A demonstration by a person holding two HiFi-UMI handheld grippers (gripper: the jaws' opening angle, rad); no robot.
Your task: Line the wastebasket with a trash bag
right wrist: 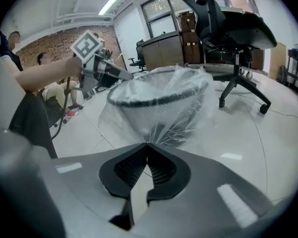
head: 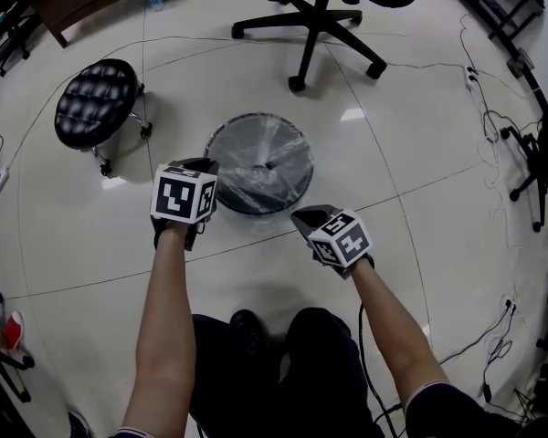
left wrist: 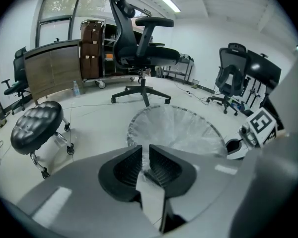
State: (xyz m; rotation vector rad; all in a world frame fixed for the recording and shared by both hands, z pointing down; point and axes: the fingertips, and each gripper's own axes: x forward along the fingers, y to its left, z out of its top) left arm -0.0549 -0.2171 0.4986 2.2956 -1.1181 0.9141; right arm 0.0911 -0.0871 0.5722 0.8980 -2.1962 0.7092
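With the wastebasket (head: 260,185) on the floor at 12 o'clock and the trash bag (right wrist: 188,95) over it, the right gripper (right wrist: 147,148) clenched on the bag at 5 o'clock and the left gripper (left wrist: 146,150) apparently pinching it at 8 o'clock, both should draw the slack down evenly, gently enough not to tear it.

No text, label, brand or number can be read anywhere.
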